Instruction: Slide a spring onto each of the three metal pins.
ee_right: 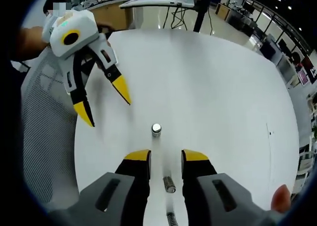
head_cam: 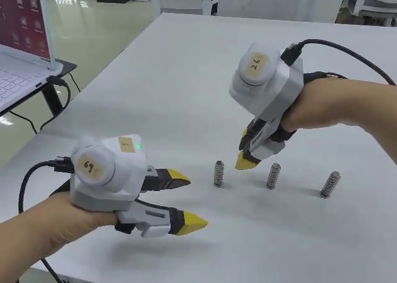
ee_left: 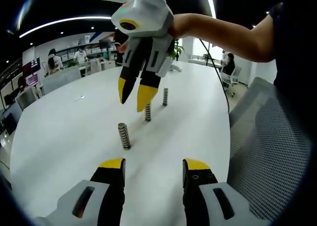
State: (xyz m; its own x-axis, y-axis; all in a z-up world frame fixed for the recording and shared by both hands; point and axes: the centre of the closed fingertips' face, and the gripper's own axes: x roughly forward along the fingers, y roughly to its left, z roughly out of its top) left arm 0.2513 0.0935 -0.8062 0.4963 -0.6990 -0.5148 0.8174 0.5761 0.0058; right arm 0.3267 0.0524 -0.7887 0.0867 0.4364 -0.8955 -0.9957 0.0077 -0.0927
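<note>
Left gripper (head_cam: 193, 201) nearest, jaws apart, empty, left of row. Left spring (head_cam: 218, 174), middle spring (head_cam: 273, 176) and right spring (head_cam: 330, 184) stood upright on table (head_cam: 186, 78), apparently sleeving pins. Right gripper (head_cam: 244, 154) hovered between left and middle springs, jaws slightly apart, empty. Advice: lift straight up, avoid knocking springs.

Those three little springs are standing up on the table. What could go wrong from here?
The right gripper hangs low, close to the left spring and middle spring; a slip might knock one over. The far-right spring leans, so a bump could topple it.
</note>
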